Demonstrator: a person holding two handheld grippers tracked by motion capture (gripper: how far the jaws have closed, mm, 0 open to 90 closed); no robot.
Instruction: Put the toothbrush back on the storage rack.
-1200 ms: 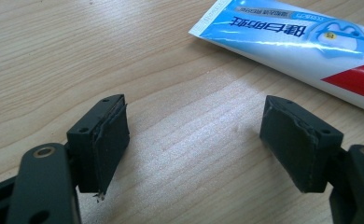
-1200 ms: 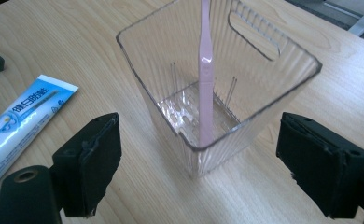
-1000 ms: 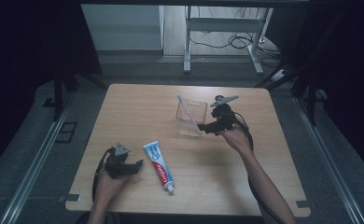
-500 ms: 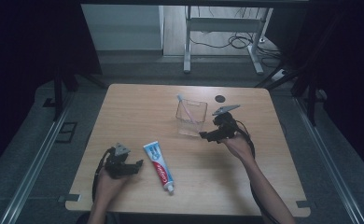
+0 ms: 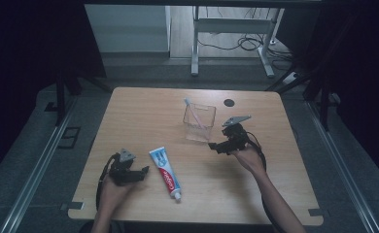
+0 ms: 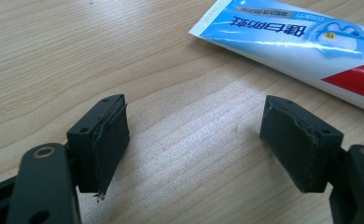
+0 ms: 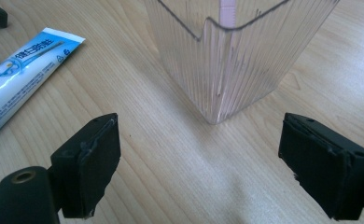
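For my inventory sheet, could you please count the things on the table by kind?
Toothpaste tube: 1
Clear ribbed cup: 1
Pink toothbrush, in the cup: 1
Hand-held grippers, left and right: 2
Total: 5

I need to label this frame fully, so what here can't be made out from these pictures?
- Toothbrush head: too small in the high view; in the right gripper view the cup runs past the top edge.
- Toothpaste tube cap: cut off by the right edge of the left gripper view.
- Tube's fine print: blurred in the right gripper view.
- Dark round spot on the table: too small to identify.
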